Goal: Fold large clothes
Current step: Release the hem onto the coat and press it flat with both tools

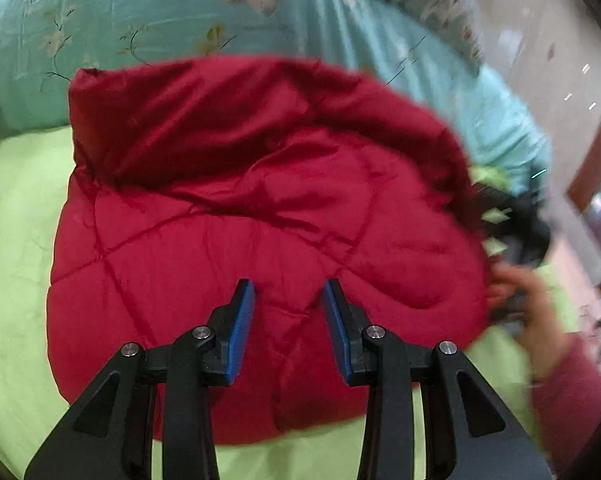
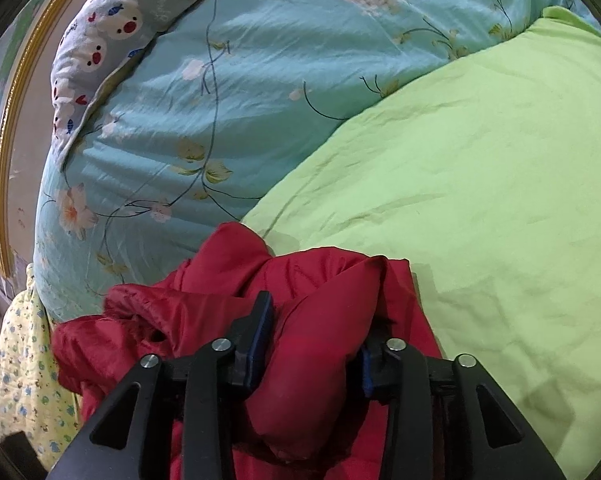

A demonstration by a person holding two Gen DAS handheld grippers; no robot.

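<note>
A red quilted jacket (image 1: 260, 200) lies in a folded, rounded bundle on the lime green sheet (image 1: 12, 240). My left gripper (image 1: 288, 292) hovers over its near half, open, with nothing between the blue pads. At the bundle's right edge a person's hand (image 1: 536, 320) in a red sleeve holds the other gripper, which is blurred. In the right wrist view my right gripper (image 2: 320, 320) has a thick puffy fold of the red jacket (image 2: 312, 360) filling the gap between its jaws and touching both pads. Fabric covers the right fingertip.
A teal floral quilt (image 2: 220, 100) is heaped along the far side of the green sheet (image 2: 480, 200). A grey pillow with bear prints (image 2: 112, 28) lies behind it. A yellow patterned cloth (image 2: 24, 360) hangs at the left. Floor and a wooden frame (image 1: 596, 160) show at right.
</note>
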